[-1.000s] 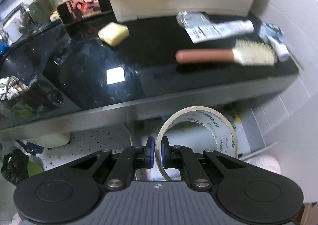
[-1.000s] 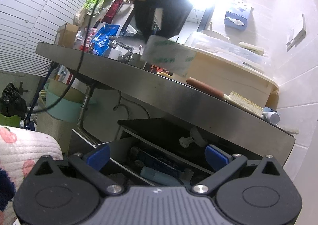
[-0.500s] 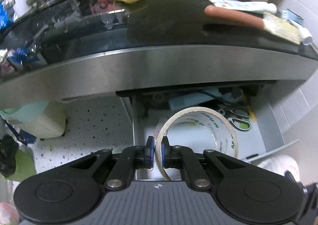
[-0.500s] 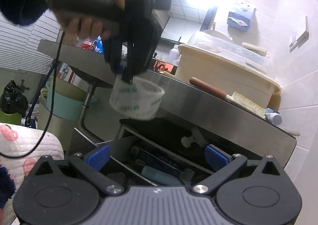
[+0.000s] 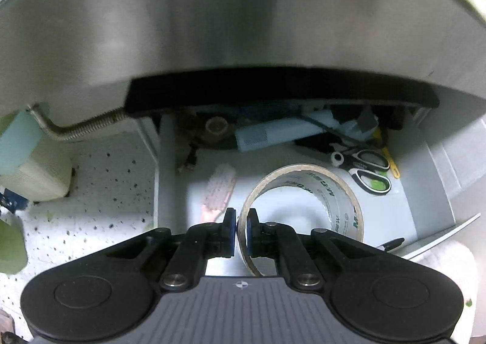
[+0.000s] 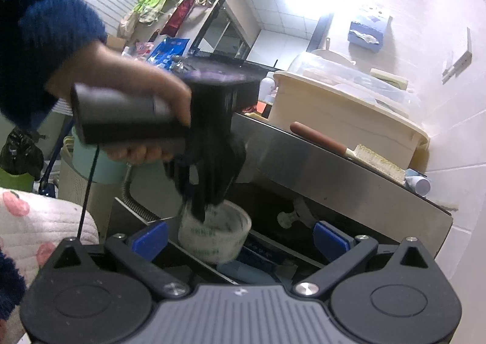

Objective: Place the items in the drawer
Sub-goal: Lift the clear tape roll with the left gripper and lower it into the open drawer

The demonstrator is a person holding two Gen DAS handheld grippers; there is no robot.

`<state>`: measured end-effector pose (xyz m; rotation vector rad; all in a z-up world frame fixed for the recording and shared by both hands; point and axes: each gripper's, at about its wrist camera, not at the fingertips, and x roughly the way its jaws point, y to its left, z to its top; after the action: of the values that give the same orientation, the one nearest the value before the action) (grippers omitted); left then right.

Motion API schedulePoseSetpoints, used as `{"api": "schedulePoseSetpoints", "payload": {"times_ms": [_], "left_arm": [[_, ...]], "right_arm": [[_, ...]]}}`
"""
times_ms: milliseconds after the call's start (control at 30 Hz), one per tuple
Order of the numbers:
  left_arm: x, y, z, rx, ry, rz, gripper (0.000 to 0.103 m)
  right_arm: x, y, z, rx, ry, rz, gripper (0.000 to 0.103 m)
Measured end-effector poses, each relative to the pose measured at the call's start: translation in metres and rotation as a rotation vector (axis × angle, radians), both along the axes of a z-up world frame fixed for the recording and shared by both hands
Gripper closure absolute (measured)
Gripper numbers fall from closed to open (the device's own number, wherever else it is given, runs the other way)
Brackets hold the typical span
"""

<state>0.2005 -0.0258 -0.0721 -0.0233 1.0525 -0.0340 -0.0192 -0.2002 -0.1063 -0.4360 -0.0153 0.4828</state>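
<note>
Tape roll (image 5: 303, 201) is way lower now, dropped from tabletop height to just over the open drawer (image 5: 425, 192), my left fingers (image 5: 240, 224) still pinching its wall. Scissors (image 5: 366, 170) sit beyond it. Right fingers (image 6: 240, 237) stay spread, unmoved.

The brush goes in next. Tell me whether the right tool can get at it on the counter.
Probably yes. The right tool is open and empty, and the brush lies at the counter's front edge, handle uncovered. The left tool, holding the tape roll, is lower and to one side.
</note>
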Motion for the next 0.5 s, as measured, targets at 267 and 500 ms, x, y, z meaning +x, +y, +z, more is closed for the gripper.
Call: {"api": "schedulePoseSetpoints", "payload": {"times_ms": [267,500], "left_arm": [[0.024,-0.018,-0.03,0.054,0.028,-0.034,0.096],[0.044,-0.028,-0.053,0.101,0.068,-0.062,0.096]], "right_arm": [[0.005,-0.011,0.005,0.072,0.027,-0.013,0.0],[0.009,-0.018,0.007,0.109,0.044,-0.019,0.0]]}}
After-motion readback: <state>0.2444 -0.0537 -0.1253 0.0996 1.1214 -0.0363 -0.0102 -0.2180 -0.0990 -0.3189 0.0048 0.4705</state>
